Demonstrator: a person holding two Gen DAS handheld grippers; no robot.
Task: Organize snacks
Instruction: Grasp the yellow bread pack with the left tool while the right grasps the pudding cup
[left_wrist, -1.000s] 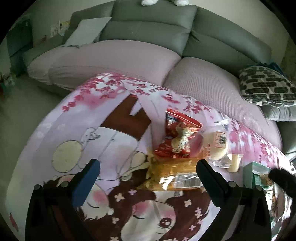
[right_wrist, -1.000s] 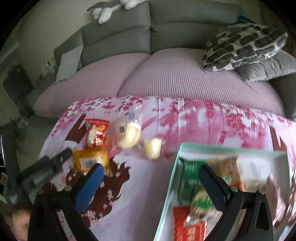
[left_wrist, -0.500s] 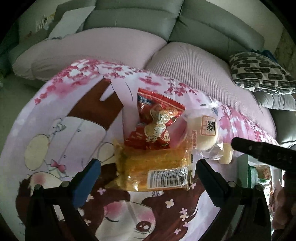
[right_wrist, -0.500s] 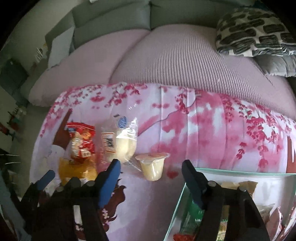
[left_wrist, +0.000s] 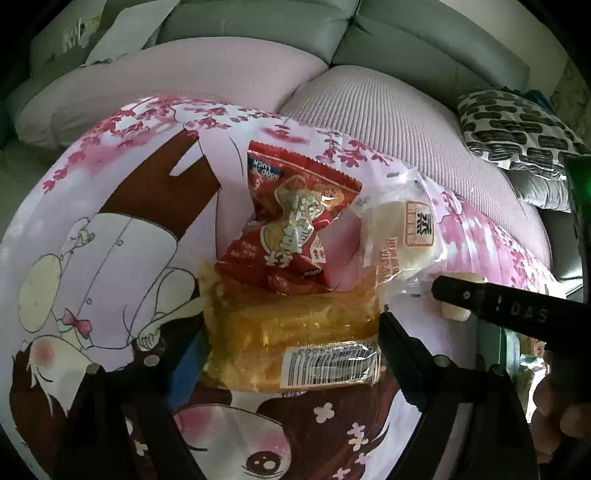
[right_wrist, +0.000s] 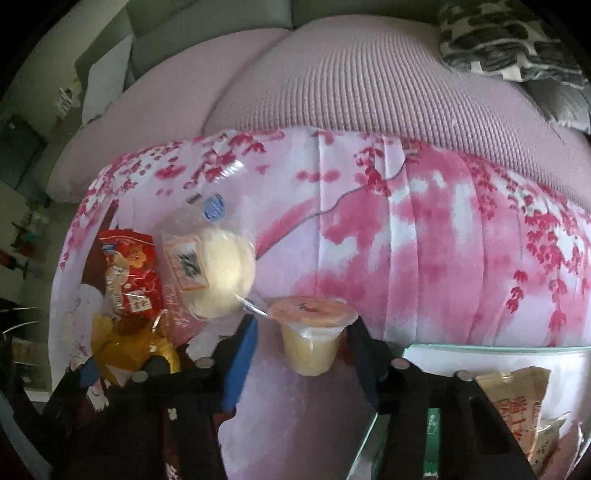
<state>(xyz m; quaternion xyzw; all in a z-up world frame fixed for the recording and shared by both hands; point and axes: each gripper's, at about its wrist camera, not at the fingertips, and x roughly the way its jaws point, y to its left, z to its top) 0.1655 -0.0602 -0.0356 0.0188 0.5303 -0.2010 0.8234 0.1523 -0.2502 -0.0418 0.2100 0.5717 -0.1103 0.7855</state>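
Snacks lie in a loose cluster on the bench, which is covered by a pink cartoon cloth (left_wrist: 122, 236), toward its sofa-side edge. Your left tongs (left_wrist: 291, 343) straddle the orange packet (left_wrist: 291, 332); jaws closing, each finger right at an end of the wrapper, firm pressure not clear, so call them still open. Red packet (left_wrist: 295, 221) overlaps the orange packet's far edge. Wrapped bun (left_wrist: 402, 236) sits just beside the red one, nearer the bench's right side.

Your right tongs (right_wrist: 299, 350) bracket the jelly cup (right_wrist: 312, 339), jaws closing, cup between them, upright with its peach lid on top. A gap shows beside the blue finger (right_wrist: 240, 354); no grip yet. In the right wrist view the bun lies just beyond the cup. Green-rimmed box (right_wrist: 480, 348) at the bench's near right corner holds more packets. Your hand (left_wrist: 554, 406) shows at the left view's right margin.
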